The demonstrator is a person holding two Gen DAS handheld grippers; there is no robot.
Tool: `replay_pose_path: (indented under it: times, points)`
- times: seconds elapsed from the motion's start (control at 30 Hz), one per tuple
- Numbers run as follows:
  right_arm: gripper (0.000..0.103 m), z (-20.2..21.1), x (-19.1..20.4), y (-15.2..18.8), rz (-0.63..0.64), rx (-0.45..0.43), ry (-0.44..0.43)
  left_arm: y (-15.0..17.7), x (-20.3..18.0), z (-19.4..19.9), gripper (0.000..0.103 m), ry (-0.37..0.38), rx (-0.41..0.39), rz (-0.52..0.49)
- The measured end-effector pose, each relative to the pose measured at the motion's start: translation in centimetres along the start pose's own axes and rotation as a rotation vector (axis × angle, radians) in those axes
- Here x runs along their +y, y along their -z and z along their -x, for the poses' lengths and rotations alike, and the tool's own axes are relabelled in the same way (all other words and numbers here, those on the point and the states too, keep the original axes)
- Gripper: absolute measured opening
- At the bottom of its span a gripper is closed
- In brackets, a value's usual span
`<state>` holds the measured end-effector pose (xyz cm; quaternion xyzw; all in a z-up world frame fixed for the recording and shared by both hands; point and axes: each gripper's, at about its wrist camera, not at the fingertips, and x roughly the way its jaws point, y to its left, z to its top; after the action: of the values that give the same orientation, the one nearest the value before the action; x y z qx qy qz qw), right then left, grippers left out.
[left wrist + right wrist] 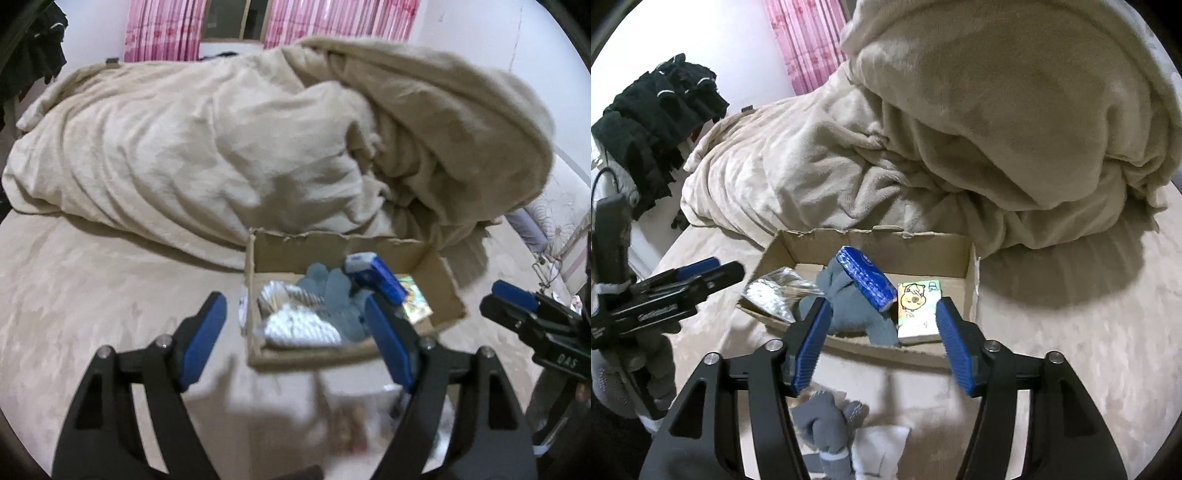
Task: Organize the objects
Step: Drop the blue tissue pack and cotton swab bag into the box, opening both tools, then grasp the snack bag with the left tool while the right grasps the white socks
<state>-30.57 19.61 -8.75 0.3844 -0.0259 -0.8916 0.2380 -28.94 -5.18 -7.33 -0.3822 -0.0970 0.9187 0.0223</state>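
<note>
Cardboard box (pixel 960 258) with torn-off flaps sits open-topped on the bed (pixel 1071 350), just below the heaped beige blanket (pixel 960 129). Inside, at its 9 o'clock end, lies a silvery bubble-wrap packet (pixel 768 291); in the middle a grey knit glove (pixel 849 306); and at 3 o'clock a cartoon-printed tissue pack (pixel 918 310) lying flat. A blue box (pixel 866 282) rests tilted on the glove, its long axis running from 10 o'clock down to 4 o'clock in the right wrist view (upper end toward the box's far wall).

Right claw (pixel 882 347) hangs wide apart above the box's near wall, gripping nothing. Left claw (pixel 295 339) is likewise spread wide and empty over the box's near-left corner. Another grey glove (pixel 823 424) lies on the bed at 6 o'clock, outside the box, beside something white (pixel 882 443) too blurred to name.
</note>
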Motion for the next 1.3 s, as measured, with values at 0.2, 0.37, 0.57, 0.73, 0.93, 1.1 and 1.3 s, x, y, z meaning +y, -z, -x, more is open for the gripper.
replay_pose_path:
  times: [0.2,0.37,0.57,0.73,0.93,1.1,1.3]
  points:
    - [0.087,4.5,1.4,1.1,0.024,-0.056,0.010,2.5,-1.6,6.7,0.082,0.018,-0.059,-0.008]
    - [0.087,8.4,2.9,3.0,0.055,-0.075,0.014,5.0,-2.6,10.4,0.084,0.036,-0.076,-0.001]
    - [0.087,10.9,3.9,6.1,0.069,-0.067,0.006,9.0,-3.2,10.7,0.084,0.047,-0.016,0.015]
    - [0.087,10.5,3.6,9.1,0.069,-0.020,0.000,12.5,-3.2,9.0,0.084,0.051,0.053,0.040]
    - [0.087,7.7,1.4,11.4,0.023,0.032,0.032,14.5,-3.4,6.1,0.084,0.034,0.094,0.034]
    - [0.087,4.6,-0.1,12.2,0.016,0.054,0.042,14.7,-3.7,3.6,0.084,0.017,0.111,0.018]
    - [0.085,0.5,-0.3,13.0,0.041,0.113,0.022,14.5,-3.8,0.4,0.084,0.034,0.115,0.032]
